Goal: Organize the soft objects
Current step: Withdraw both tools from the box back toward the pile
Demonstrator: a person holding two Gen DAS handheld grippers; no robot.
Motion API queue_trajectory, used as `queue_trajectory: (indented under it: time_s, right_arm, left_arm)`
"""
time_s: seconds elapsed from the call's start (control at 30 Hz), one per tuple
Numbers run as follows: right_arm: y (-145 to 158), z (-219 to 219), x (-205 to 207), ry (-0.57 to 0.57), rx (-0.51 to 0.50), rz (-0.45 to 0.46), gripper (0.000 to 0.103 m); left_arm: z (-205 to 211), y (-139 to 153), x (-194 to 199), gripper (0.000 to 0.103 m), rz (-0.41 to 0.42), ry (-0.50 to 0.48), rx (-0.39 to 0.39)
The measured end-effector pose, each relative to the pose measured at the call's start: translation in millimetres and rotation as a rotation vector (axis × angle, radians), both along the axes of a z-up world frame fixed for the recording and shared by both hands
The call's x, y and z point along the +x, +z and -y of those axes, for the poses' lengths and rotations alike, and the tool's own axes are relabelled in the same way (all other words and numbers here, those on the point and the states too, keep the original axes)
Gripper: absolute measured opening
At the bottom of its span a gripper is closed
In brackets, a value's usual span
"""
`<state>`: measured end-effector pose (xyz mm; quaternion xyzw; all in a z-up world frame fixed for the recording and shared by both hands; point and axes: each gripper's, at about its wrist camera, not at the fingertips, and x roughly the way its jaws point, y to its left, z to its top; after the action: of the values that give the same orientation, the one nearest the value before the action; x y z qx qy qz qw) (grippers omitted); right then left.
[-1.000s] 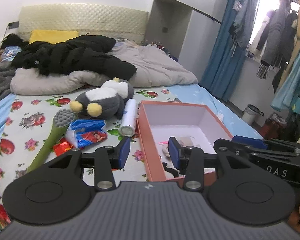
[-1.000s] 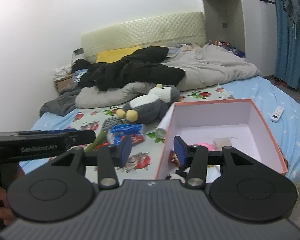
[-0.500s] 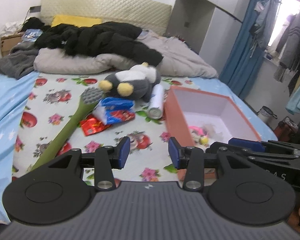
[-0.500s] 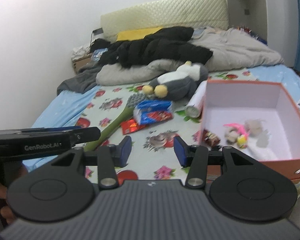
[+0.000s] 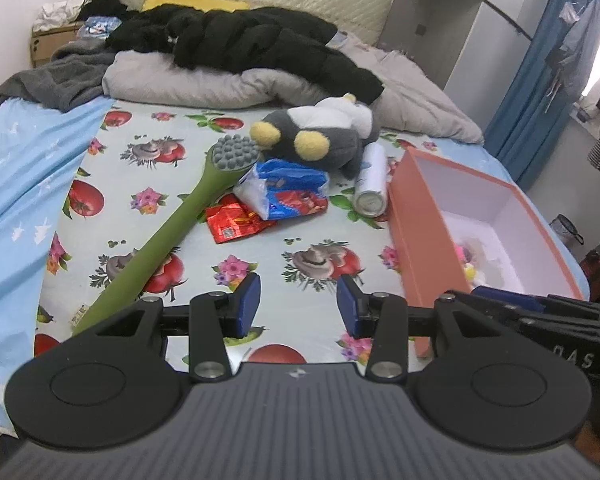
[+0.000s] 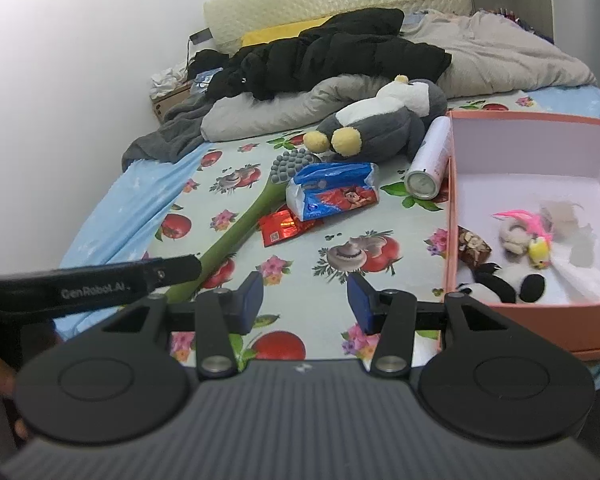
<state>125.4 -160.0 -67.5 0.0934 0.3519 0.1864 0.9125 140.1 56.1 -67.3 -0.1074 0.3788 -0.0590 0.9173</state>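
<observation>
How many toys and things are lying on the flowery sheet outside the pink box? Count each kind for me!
Plush penguin: 1
Green long-handled brush: 1
Blue tissue pack: 1
Red foil packet: 1
White spray can: 1
Total: 5

A green long-handled brush (image 5: 168,236) lies on the flowered sheet (image 5: 260,256). Beside its grey head there is a blue packet (image 5: 284,190), partly over a red wrapper (image 5: 236,224). A white spray can (image 6: 430,158) lies nearby. A black jacket (image 5: 252,40) rests on the grey duvet (image 5: 416,92).
</observation>
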Motion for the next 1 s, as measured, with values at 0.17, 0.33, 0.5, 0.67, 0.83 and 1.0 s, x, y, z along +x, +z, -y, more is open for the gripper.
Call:
queue_trajectory:
  time_s: [0.17, 0.33, 0.5, 0.67, 0.83, 1.0]
  right_arm:
    - [-10, -1, 26, -0.018, 0.068, -0.043, 0.049]
    - [-16, -2, 54, -0.036, 0.126, -0.076, 0.049]
    - [-20, -8, 84, -0.034, 0.136, -0.088, 0.049]
    - [-35, -14, 118, -0.042, 0.141, -0.117, 0.049]
    - [-55, -21, 152, -0.051, 0.134, -0.151, 0.05]
    - [-73, -31, 183, -0.042, 0.122, -0.177, 0.05]
  left_arm:
    - [-6, -20, 26, 0.048, -0.046, 0.012, 0.018]
    - [-12, -38, 50, 0.048, -0.083, 0.021, 0.034]
    - [-15, -53, 76, 0.056, -0.099, 0.008, 0.05]
    - [-17, -75, 106, 0.056, -0.127, -0.017, 0.083]
    - [-24, -99, 138, 0.056, -0.156, -0.02, 0.088]
    - [-29, -120, 170, 0.062, -0.152, -0.018, 0.09]
